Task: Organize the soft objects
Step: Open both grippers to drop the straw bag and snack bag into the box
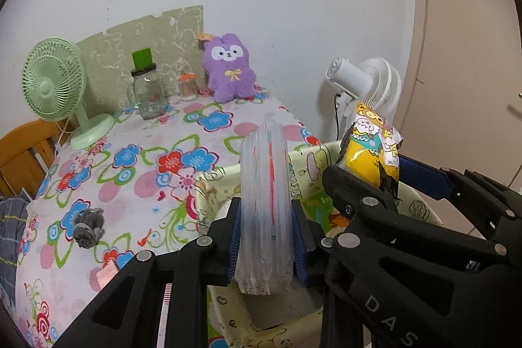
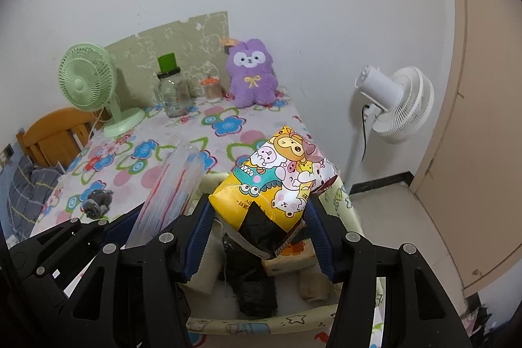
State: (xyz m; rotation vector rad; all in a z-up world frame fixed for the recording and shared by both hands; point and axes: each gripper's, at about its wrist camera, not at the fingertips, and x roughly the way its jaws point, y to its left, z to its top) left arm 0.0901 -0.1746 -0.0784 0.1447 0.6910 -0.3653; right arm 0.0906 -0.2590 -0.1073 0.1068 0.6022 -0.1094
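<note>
My left gripper (image 1: pixel 266 217) is shut on a clear plastic pack (image 1: pixel 264 185) with red lines, held upright between its blue pads. My right gripper (image 2: pixel 259 217) is shut on a puffy yellow cartoon-print packet (image 2: pixel 277 181). Both hang side by side over a cartoon-print fabric basket (image 2: pixel 342 201) at the table's near edge. In the left wrist view the right gripper (image 1: pixel 381 181) and its packet (image 1: pixel 368 149) show at the right. In the right wrist view the left gripper (image 2: pixel 153 224) and its pack (image 2: pixel 173 185) show at the left. A black bundle (image 2: pixel 254 279) and a beige roll (image 2: pixel 313 282) lie in the basket.
A purple plush (image 1: pixel 228 70) leans on the wall at the back of the floral tablecloth (image 1: pixel 156 132). A green desk fan (image 1: pixel 52 80), a glass jar (image 1: pixel 148 90) and a small grey lump (image 1: pixel 88 227) are on the table. A white floor fan (image 2: pixel 398 103) stands right; a wooden chair (image 1: pixel 26 149) left.
</note>
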